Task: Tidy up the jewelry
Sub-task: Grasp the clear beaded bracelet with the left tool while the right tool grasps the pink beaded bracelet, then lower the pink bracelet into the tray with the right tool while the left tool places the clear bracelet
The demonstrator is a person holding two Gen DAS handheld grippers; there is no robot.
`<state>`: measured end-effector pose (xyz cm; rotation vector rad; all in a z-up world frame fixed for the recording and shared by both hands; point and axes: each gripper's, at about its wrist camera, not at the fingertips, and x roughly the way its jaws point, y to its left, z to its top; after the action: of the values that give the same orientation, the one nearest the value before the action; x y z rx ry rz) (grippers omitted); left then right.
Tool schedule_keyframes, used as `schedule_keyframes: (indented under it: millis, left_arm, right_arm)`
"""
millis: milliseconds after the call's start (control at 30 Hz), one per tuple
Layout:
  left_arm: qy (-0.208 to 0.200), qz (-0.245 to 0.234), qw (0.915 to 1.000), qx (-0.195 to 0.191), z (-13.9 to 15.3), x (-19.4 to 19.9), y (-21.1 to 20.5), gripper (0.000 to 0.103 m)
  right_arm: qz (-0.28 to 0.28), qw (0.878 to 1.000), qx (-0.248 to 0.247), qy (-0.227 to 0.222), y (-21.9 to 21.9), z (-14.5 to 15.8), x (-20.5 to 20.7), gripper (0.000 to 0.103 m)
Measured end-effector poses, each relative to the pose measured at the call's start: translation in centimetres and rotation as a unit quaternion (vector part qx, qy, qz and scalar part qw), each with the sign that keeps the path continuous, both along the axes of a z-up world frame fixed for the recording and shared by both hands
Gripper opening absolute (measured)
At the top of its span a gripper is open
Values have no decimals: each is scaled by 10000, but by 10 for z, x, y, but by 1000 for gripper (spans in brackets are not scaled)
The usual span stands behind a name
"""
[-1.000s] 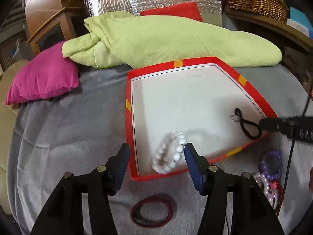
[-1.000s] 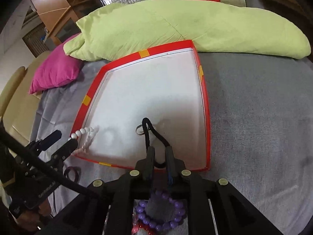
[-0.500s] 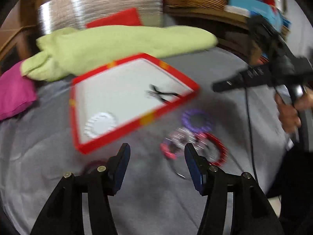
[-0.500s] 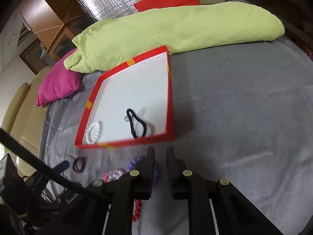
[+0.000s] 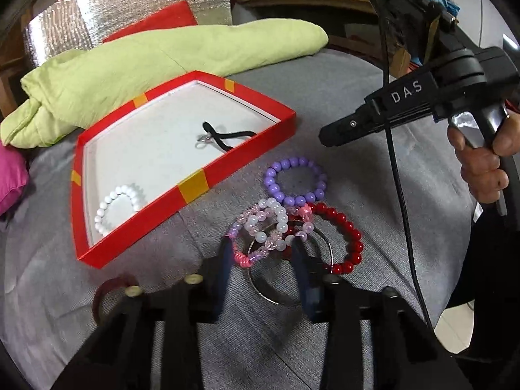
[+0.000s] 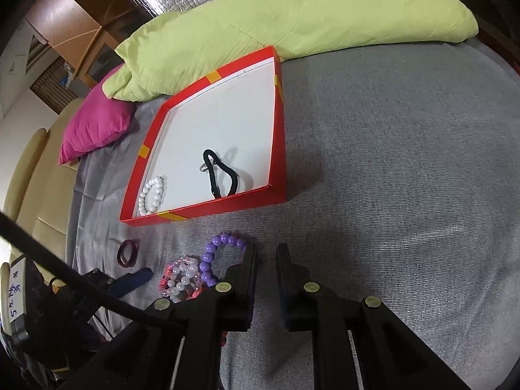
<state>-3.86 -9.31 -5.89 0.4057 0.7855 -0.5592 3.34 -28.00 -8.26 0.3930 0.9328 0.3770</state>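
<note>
Grey bedcover (image 6: 390, 162), wooden cabinet (image 6: 81, 16)

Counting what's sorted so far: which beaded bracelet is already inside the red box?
The white bead bracelet, lying in the red box near a corner. The purple, red and pink-and-clear ones lie outside on the grey cloth.

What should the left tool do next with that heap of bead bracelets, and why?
Probably finish closing on the pink and white bracelet and lift it toward the red tray. The left tool is closing around that tangle, while the tray already holds a white bracelet and black cord.
</note>
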Motion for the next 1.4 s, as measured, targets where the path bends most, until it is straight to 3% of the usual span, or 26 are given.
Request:
schedule_keyframes:
  millis: [167, 233, 467, 600, 733, 967, 1100, 1400]
  left_arm:
    - [83, -99, 9999, 9, -4, 6, 0, 10]
    - [132, -65, 9999, -29, -4, 9, 3, 8]
    - [305, 531, 9973, -415, 4, 21, 34, 8]
    - [280, 702, 9953, -612, 12, 20, 48, 8]
    - [266, 775, 9947, -613, 12, 16, 57, 8]
    - [303, 801, 9945, -599, 10, 15, 61, 8]
    - [314, 836, 9943, -578, 10, 16, 60, 8]
    - [126, 985, 9916, -825, 22, 16, 68, 8]
  right_arm:
    - [170, 9998, 100, 27, 5, 0, -1, 14]
    - [310, 9990, 305, 59, 6, 1, -2, 15]
    - [892, 9919, 847, 320, 29, -4, -3, 15]
    - [1167, 9881, 832, 554, 52, -11, -2, 15]
    - [1160, 9870, 824, 753, 66, -19, 2, 27]
    - [842, 9910, 848, 601, 69, -20, 7, 28]
    - [761, 9954, 468, 336, 74, -15, 4, 11]
    - [770, 9936, 776, -282, 59, 9, -5, 8]
